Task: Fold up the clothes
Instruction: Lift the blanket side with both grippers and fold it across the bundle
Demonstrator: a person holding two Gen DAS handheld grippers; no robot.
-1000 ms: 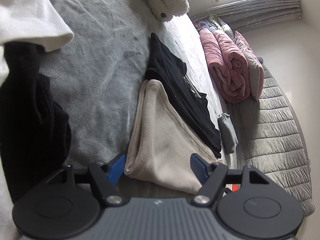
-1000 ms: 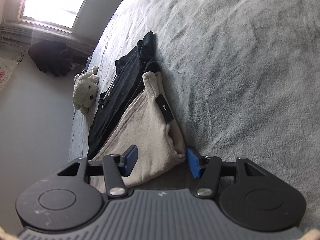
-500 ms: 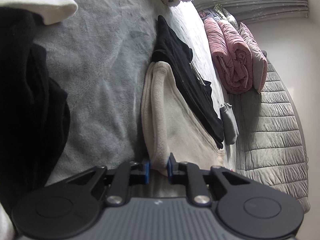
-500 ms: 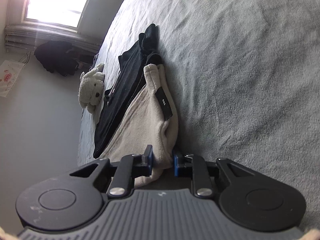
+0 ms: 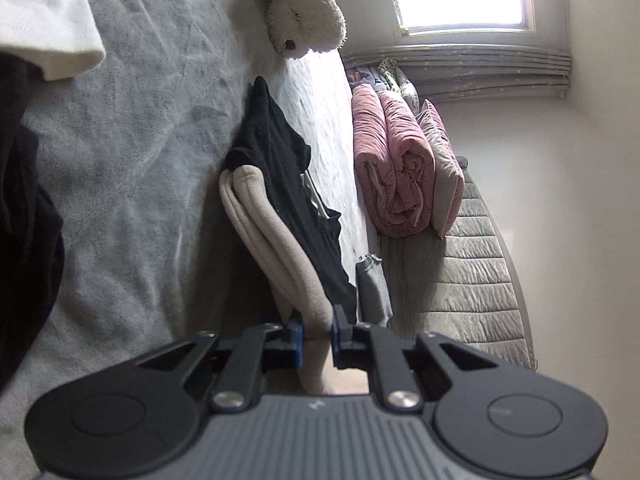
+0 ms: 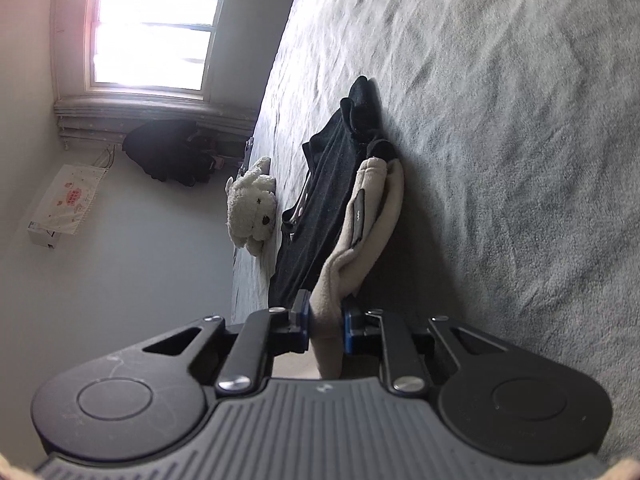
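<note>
Left wrist view: left gripper [image 5: 316, 334] jaws closing, blue pads clamped on bunched edge of beige garment [image 5: 276, 240]. Garment raised off grey blanket [image 5: 132, 168], far end against black garment [image 5: 288, 184]. Plush toy [image 5: 304, 16] beyond; rolled pink quilt [image 5: 392, 168] at right.

Right wrist view: right gripper [image 6: 326, 330] jaws closing, pinching other edge of beige garment [image 6: 360, 240]; black garment [image 6: 332, 164] alongside, plush toy [image 6: 252, 208] near window wall.
</note>
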